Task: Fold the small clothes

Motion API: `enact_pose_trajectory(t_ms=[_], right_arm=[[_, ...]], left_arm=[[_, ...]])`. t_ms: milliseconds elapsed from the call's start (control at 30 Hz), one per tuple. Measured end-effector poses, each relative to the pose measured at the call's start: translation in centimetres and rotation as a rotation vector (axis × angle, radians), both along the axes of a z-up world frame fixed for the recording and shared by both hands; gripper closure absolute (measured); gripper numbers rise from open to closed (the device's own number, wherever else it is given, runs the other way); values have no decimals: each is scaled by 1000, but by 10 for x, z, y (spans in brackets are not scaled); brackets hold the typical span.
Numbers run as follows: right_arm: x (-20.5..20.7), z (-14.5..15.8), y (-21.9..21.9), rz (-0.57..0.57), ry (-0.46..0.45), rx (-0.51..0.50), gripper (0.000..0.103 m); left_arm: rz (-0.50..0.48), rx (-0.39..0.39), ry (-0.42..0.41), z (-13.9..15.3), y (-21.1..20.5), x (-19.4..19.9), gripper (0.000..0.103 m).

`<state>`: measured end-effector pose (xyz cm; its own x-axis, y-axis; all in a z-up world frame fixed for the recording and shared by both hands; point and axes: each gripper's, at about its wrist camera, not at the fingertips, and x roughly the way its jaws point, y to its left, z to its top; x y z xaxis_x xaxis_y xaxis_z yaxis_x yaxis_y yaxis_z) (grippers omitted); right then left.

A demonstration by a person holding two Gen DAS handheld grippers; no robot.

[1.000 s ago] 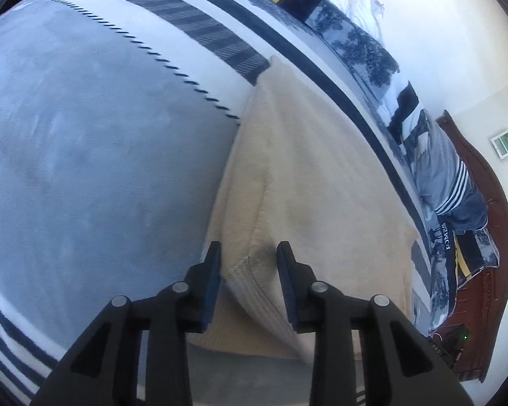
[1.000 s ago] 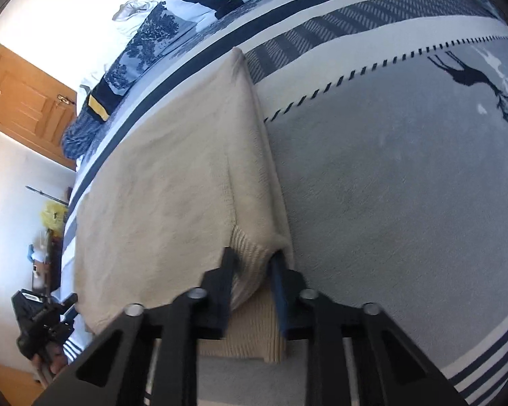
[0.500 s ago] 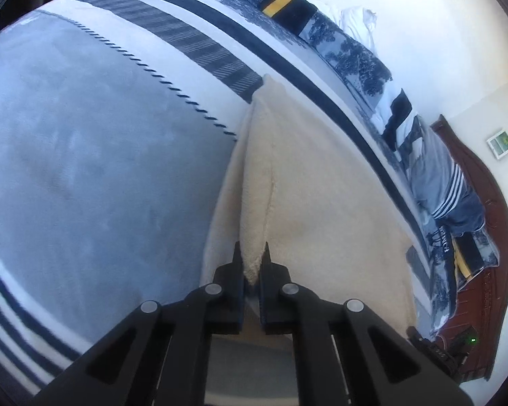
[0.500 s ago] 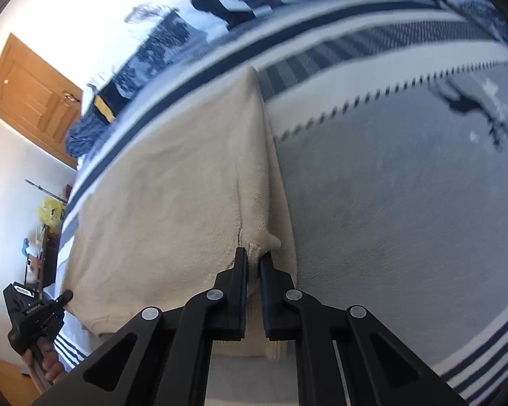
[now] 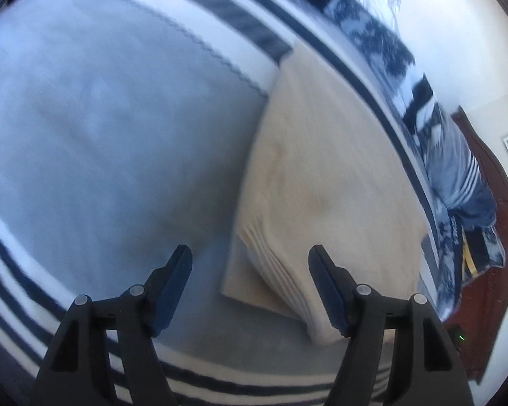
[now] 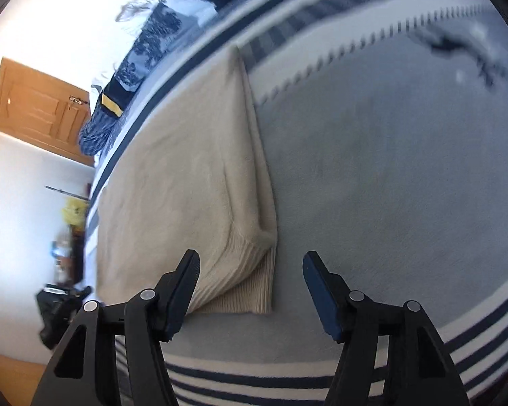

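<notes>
A cream knitted garment [image 5: 325, 176] lies folded on the grey bedspread [image 5: 101, 135], its ribbed hem toward me. My left gripper [image 5: 250, 270] is open and empty, with the near left hem corner between its spread fingers, not touched. In the right wrist view the garment [image 6: 186, 176] lies left of centre, and the right gripper [image 6: 250, 277] is open and empty just short of the near right hem corner. Both views are motion-blurred.
The grey bedspread [image 6: 389, 169] has navy and white stripes along its edges and a deer figure [image 6: 457, 47]. Blue patterned bedding [image 5: 450, 169] is piled at the far edge. A wooden door [image 6: 40, 108] and floor clutter [image 6: 64, 270] are at the left.
Both grippers were shut on the garment's hem corners half a second ago. Now both have opened wide, let the hem go and pulled back a little. The garment lies flat.
</notes>
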<state>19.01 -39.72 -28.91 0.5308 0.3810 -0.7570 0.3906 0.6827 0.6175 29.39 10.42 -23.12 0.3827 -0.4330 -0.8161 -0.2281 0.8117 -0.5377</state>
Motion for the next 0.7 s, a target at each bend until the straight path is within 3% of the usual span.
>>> enact_pose_trajectory(t_ms=[133, 233, 300, 333, 467, 500, 533, 700], right_arm=[[7, -22, -4, -15, 16, 152, 37], [15, -26, 3, 8, 15, 194, 37], [18, -27, 7, 9, 11, 201, 38], [19, -27, 9, 9, 10, 204, 41], [22, -32, 11, 18, 33, 193, 67], [24, -34, 10, 16, 38, 191, 82], [24, -36, 11, 21, 45, 186, 90], [24, -16, 12, 6, 4, 123, 96]], left_arm=[[-5, 27, -11, -7, -11, 6, 33], [3, 12, -20, -9, -13, 12, 38], [-2, 27, -18, -12, -15, 16, 76], [-2, 7, -3, -16, -15, 18, 76], [-1, -36, -9, -18, -13, 24, 88], [-4, -38, -11, -18, -12, 23, 90], [-7, -39, -12, -17, -12, 23, 90], [-16, -37, -51, 19, -7, 0, 92]])
